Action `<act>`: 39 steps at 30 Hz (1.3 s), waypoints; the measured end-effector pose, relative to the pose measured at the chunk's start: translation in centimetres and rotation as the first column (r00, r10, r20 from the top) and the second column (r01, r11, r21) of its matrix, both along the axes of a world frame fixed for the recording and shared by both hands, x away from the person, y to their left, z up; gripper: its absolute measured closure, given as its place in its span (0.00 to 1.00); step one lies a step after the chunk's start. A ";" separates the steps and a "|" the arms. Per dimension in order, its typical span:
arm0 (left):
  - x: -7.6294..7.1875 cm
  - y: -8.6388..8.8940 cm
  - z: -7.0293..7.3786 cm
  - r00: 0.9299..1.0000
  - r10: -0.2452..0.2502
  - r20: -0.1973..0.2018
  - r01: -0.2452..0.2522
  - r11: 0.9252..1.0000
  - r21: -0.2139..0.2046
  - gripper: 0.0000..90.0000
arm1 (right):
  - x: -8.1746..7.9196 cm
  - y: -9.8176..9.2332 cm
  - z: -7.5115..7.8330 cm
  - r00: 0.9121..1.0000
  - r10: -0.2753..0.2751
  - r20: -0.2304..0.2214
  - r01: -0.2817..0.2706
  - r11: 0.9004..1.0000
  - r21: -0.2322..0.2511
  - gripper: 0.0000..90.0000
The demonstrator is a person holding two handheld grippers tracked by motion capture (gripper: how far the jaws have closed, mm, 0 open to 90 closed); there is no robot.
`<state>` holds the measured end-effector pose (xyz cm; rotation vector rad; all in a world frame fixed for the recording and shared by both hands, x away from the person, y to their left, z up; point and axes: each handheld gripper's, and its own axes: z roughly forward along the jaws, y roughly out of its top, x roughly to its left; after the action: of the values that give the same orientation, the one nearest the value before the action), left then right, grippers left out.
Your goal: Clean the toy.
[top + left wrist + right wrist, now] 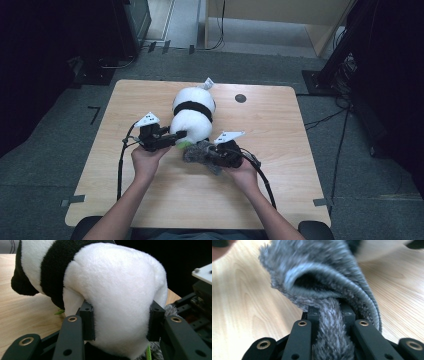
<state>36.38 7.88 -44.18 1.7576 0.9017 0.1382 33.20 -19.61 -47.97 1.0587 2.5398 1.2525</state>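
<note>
Left tool (176, 136) clamps the plush panda (194, 116), steadying it, while just beside it the right tool (202, 151) pinches the grey fuzzy cloth (329, 290), likely to dress it.

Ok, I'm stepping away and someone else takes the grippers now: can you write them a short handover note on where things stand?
Left hand-held gripper: shut on the plush panda, pads pressing its white lower end.
Right hand-held gripper: shut on a fold of the grey fuzzy cloth.
Where: the panda lies mid-table; the cloth sits at its near end, between the two grippers, partly opened like a sleeve.
Done: both pieces gripped.
Left: apparently working the cloth onto the panda; it is not on yet.
</note>
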 end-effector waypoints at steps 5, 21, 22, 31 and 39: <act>0.0 0.6 0.1 1.000 0.002 0.000 -0.002 1.000 -0.017 0.60 | 0.8 -1.4 -0.2 0.998 -0.062 -0.016 0.061 0.998 -0.008 0.85; -0.1 1.2 -0.5 0.999 0.034 -0.012 -0.034 0.999 0.012 0.60 | 1.7 -6.1 2.4 0.969 -0.246 0.005 0.243 0.963 0.118 0.86; -0.1 1.1 -0.6 0.999 0.035 -0.014 -0.035 0.999 0.011 0.60 | 1.7 -6.3 2.8 0.968 -0.253 0.008 0.249 0.959 0.137 0.86; -0.5 0.0 -1.2 0.999 0.037 -0.016 -0.037 0.999 0.040 0.60 | 0.3 -5.4 6.7 0.967 -0.227 0.117 0.193 0.950 0.246 0.86; -1.0 -1.6 -1.3 1.000 0.013 -0.015 -0.013 0.999 0.049 0.59 | -0.7 -2.5 7.2 0.985 -0.121 0.126 0.084 0.959 0.270 0.86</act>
<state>35.42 6.30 -45.45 1.8004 0.9280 0.1561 32.48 -22.08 -40.76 1.0897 2.2279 1.6075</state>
